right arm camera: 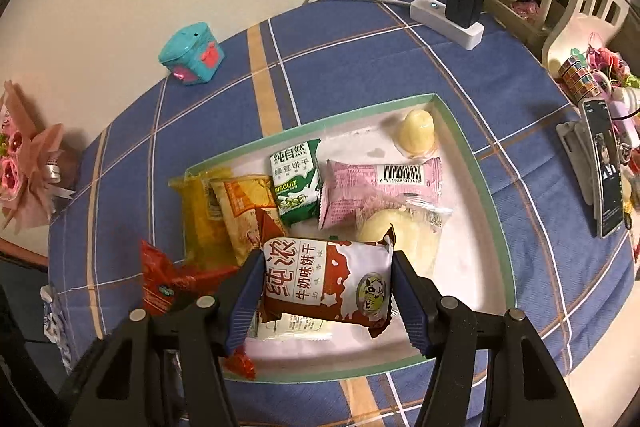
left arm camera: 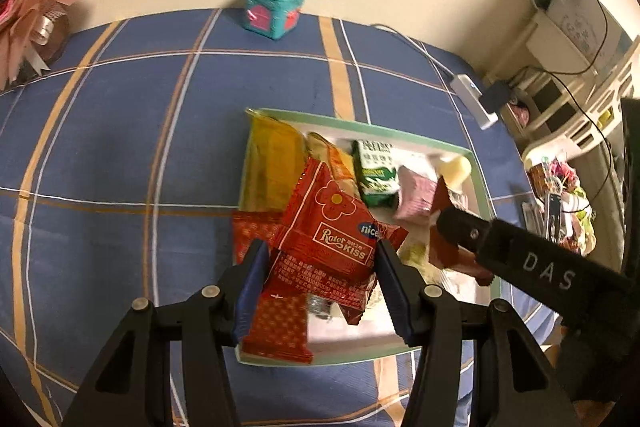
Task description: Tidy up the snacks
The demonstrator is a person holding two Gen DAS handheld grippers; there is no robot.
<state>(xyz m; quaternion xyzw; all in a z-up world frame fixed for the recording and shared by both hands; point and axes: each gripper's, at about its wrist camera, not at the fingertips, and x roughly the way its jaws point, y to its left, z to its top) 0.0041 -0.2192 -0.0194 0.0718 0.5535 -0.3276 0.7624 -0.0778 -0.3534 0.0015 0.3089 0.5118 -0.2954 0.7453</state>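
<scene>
left gripper (left arm camera: 320, 259) clamps a red snack packet (left arm camera: 332, 227), right gripper (right arm camera: 326, 281) clamps a milk biscuit packet (right arm camera: 328, 279), above the tray (right arm camera: 480, 187).

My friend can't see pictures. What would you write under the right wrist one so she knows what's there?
The right tongs grip a brown-and-white biscuit packet above a white tray with a green rim. In the tray lie a green biscuit packet, a pink packet, yellow packets and a jelly cup. The tray sits on a blue checked cloth.
</scene>
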